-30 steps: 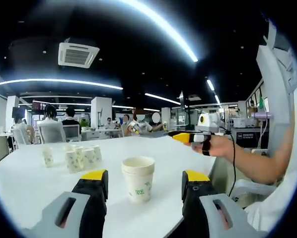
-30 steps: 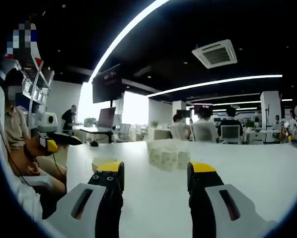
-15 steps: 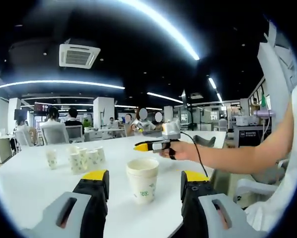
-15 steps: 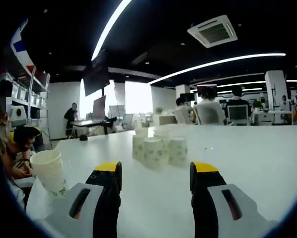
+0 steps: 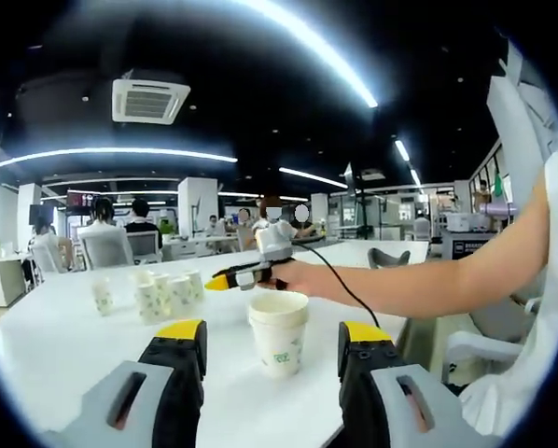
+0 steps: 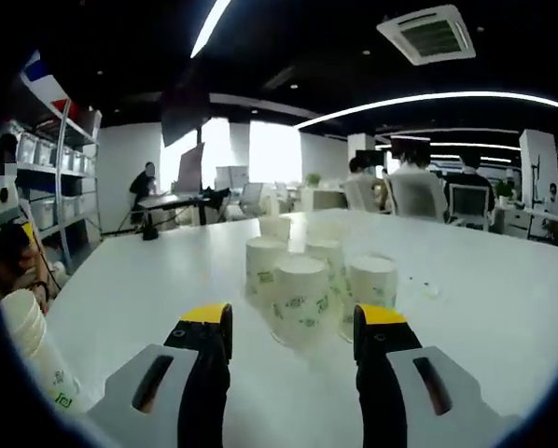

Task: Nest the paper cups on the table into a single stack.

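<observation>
Cluster of upright white paper cups with green print [image 6: 302, 280] on white table [image 6: 148, 280], dead ahead of right gripper [image 6: 292, 327], jaws spread, nearest cup between tips. Left gripper [image 5: 272, 336] spread, empty, facing nested cup stack [image 5: 278, 331].

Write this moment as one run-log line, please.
left gripper: open, behind cup stack | right gripper: open, nearing loose cups | table: white

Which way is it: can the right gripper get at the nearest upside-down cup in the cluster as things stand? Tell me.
Probably yes. The right gripper is open, its jaws stand to either side of the nearest cup, and only bare table lies between. The neighbouring cups crowd close and could be nudged.
</observation>
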